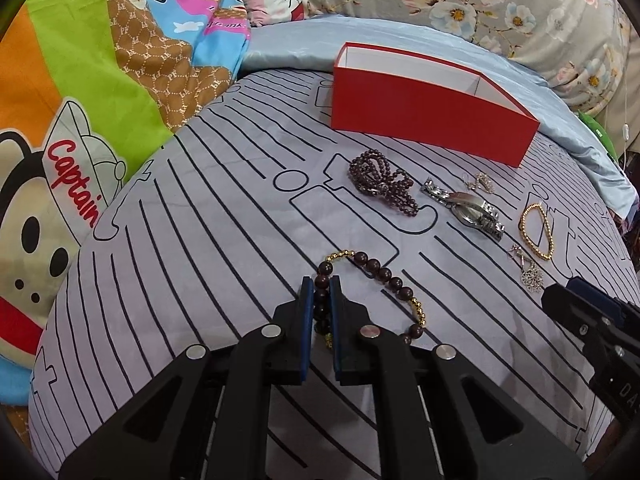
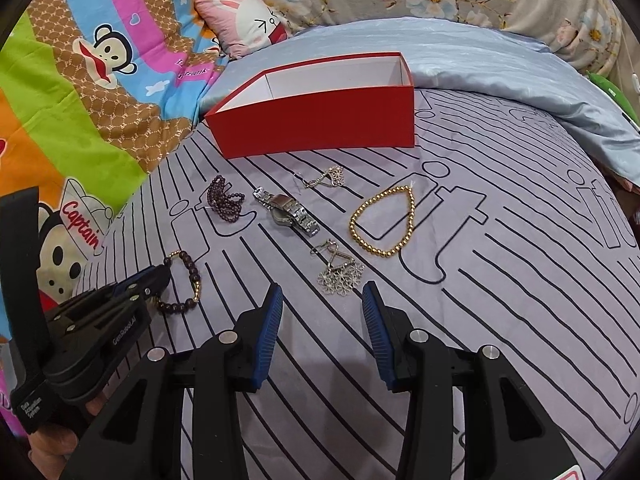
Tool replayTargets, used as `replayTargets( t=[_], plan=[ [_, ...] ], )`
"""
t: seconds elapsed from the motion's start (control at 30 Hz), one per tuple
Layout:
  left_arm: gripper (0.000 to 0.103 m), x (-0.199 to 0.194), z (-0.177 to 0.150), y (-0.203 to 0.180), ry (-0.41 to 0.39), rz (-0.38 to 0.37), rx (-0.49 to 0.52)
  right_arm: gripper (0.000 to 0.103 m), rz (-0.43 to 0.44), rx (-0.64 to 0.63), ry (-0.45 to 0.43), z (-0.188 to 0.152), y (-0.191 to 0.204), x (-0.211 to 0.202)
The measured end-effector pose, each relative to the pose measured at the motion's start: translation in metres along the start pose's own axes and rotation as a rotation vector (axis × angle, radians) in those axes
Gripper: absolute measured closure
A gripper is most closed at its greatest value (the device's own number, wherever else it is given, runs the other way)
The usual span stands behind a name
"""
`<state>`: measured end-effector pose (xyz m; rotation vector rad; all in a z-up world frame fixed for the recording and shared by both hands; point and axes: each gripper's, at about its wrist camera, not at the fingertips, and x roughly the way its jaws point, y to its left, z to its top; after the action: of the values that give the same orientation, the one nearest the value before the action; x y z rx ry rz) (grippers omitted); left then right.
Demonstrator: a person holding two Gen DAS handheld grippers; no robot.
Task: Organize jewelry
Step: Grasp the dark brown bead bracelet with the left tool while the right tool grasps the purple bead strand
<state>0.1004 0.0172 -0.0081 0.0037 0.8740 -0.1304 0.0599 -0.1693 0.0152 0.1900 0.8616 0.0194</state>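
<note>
My left gripper [image 1: 321, 284] is shut on a brown and gold bead bracelet [image 1: 380, 274] that lies on the grey striped sheet; it also shows in the right wrist view [image 2: 191, 276]. My right gripper [image 2: 322, 292] is open and empty, just short of a silver flower earring [image 2: 340, 276]. Further back lie a dark bead bracelet [image 1: 376, 184], a silver watch [image 1: 468, 204], a gold bead bracelet [image 2: 382, 220] and a second silver earring [image 2: 326, 177]. An open red box [image 1: 424, 116] with a white inside stands behind them.
A colourful cartoon quilt [image 1: 80, 80] lies at the left. A floral duvet [image 1: 500, 4], a pink rabbit cushion [image 2: 248, 24] and a pale blue sheet [image 2: 500, 52] lie behind the box. The bed's edge drops off at the right.
</note>
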Motion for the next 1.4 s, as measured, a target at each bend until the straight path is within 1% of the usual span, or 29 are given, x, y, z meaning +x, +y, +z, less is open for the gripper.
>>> replayTargets(
  t=[0.2, 0.33, 0.53, 0.73, 1.0, 1.03, 1.07, 1.13, 1.17, 1.4],
  plan=[
    [0.095, 0.002, 0.004, 0.012, 0.003, 0.034, -0.005, 0.062, 0.04, -0.03, -0.002, 0.013, 0.016, 0.011],
    [0.095, 0.007, 0.011, 0.024, 0.003, 0.061, -0.004, 0.067, 0.079, -0.064, 0.004, 0.024, 0.037, 0.027],
    [0.095, 0.018, 0.023, 0.039, 0.003, 0.073, -0.02, 0.068, 0.123, -0.125, 0.019, 0.04, 0.069, 0.052],
    [0.095, 0.023, 0.029, 0.042, 0.003, 0.067, -0.02, 0.068, 0.135, -0.172, 0.035, 0.056, 0.09, 0.075],
    [0.095, 0.024, 0.029, 0.044, 0.001, 0.057, -0.028, 0.068, 0.122, -0.191, 0.038, 0.068, 0.098, 0.091],
    [0.095, 0.024, 0.03, 0.044, 0.001, 0.056, -0.028, 0.073, 0.12, -0.192, 0.043, 0.069, 0.098, 0.093],
    [0.095, 0.024, 0.029, 0.044, 0.0, 0.055, -0.029, 0.084, 0.118, -0.191, 0.048, 0.069, 0.098, 0.095],
    [0.095, 0.024, 0.029, 0.044, 0.0, 0.055, -0.03, 0.096, 0.132, -0.181, 0.064, 0.068, 0.096, 0.096],
    [0.095, 0.024, 0.029, 0.044, 0.0, 0.055, -0.03, 0.099, 0.136, -0.174, 0.071, 0.067, 0.094, 0.095],
    [0.095, 0.024, 0.029, 0.044, -0.001, 0.059, -0.027, 0.099, 0.139, -0.142, 0.069, 0.056, 0.086, 0.082]
  ],
)
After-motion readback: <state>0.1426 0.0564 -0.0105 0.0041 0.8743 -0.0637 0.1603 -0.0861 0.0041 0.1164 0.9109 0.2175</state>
